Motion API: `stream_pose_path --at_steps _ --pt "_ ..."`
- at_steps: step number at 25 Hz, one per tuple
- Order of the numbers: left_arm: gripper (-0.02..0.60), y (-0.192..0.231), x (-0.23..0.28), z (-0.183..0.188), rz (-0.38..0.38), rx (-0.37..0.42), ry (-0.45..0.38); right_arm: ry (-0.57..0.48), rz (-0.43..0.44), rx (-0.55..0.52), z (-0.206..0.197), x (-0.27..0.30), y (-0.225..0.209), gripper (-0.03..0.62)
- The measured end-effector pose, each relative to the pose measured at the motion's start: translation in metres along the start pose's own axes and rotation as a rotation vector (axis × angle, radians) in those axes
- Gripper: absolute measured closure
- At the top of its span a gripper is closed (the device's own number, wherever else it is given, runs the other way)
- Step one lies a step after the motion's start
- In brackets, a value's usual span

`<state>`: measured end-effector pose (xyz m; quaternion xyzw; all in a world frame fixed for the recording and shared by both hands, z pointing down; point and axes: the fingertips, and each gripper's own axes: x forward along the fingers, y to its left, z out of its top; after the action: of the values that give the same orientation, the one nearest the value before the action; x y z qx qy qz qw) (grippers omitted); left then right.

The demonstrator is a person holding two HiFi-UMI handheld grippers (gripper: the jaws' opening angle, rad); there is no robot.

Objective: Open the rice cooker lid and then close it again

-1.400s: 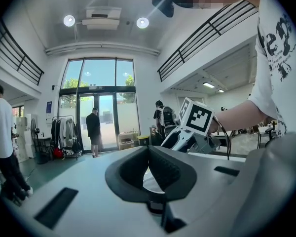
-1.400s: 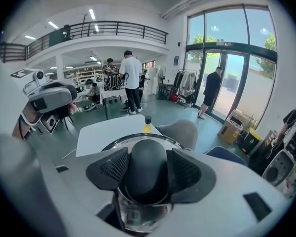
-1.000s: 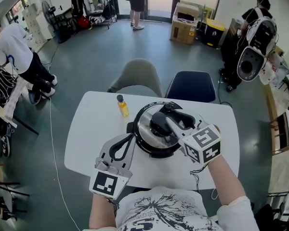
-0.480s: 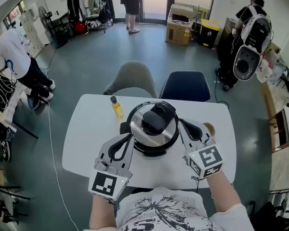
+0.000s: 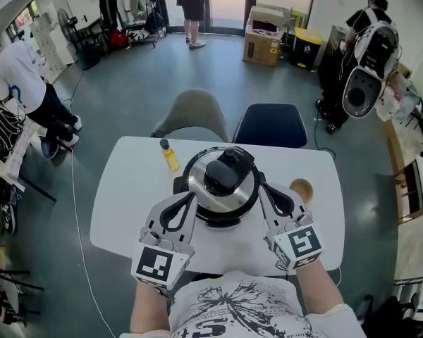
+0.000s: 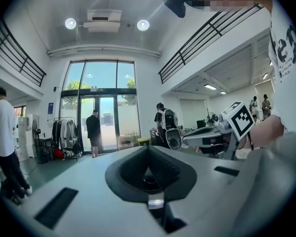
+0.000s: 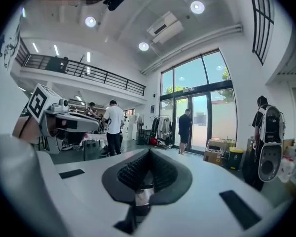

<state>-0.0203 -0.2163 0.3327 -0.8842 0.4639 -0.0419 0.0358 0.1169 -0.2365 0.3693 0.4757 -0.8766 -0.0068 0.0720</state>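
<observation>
Lid [image 5: 223, 178] appears down.
Rice cooker [image 5: 197, 213] sits between your left gripper [image 5: 189, 203] and right gripper [image 5: 263, 191], equally near; fingers closed, empty.

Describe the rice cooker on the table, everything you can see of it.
The rice cooker is round, black-bodied, with a shiny metal lid, closed, topped by a black handle. It stands upright on the white table, left gripper and right gripper close at its sides.
</observation>
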Motion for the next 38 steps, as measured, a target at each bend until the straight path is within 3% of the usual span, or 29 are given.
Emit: stream_pose_path --at_steps 38 --pt "0.568 0.005 0.005 0.001 0.025 0.03 -0.005 -0.057 0.04 -0.012 0.014 0.003 0.006 0.583"
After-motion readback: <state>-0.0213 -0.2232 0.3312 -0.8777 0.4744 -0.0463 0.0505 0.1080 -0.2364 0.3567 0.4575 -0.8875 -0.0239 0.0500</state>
